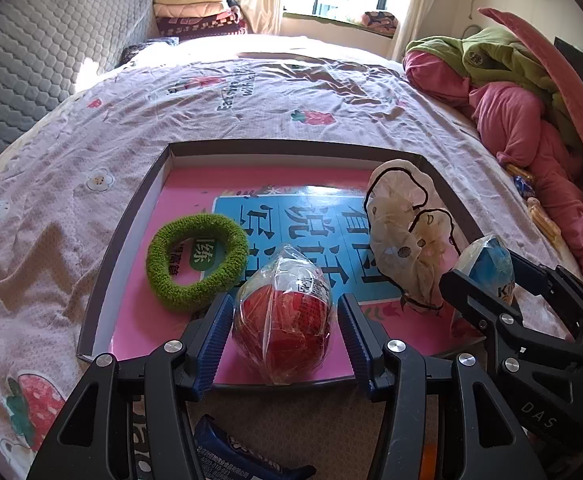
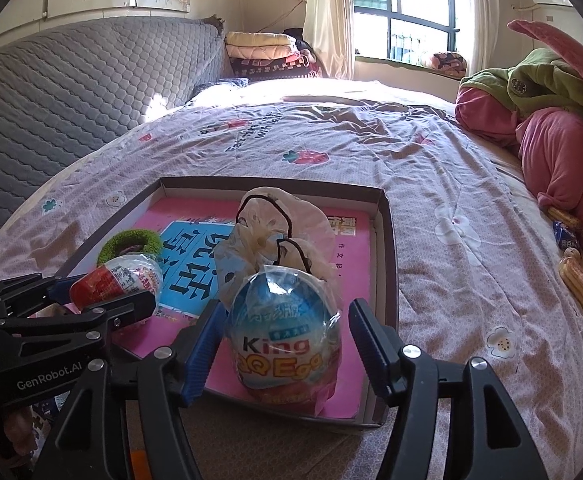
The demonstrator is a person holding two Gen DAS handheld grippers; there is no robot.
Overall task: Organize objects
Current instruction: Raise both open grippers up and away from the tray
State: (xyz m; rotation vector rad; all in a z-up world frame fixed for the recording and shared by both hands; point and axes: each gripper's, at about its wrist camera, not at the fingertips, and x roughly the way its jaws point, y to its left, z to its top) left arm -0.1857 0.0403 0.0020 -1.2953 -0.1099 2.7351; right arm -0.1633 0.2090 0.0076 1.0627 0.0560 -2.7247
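A shallow dark-rimmed box (image 1: 131, 216) (image 2: 387, 248) lies on the bed with a pink book as its floor. A red wrapped egg (image 1: 283, 320) (image 2: 115, 284) rests on that book between the blue pads of my left gripper (image 1: 284, 304) (image 2: 91, 296), which stand open just beside it. A blue King egg (image 2: 287, 336) (image 1: 487, 256) stands at the box's near right, with gaps on both sides to the pads of my open right gripper (image 2: 286, 312) (image 1: 499, 276). A green fuzzy ring (image 1: 197, 262) (image 2: 131, 242) and a beige pouch with black cord (image 1: 407, 236) (image 2: 283, 220) also lie inside.
The floral bedsheet (image 2: 431, 168) spreads around the box. Pink and green bedding (image 1: 511, 112) is piled at the right, with snack packets (image 2: 571, 272) beside it. A grey quilted headboard (image 1: 31, 60) runs along the left. A blue packet (image 1: 243, 456) lies under my left gripper.
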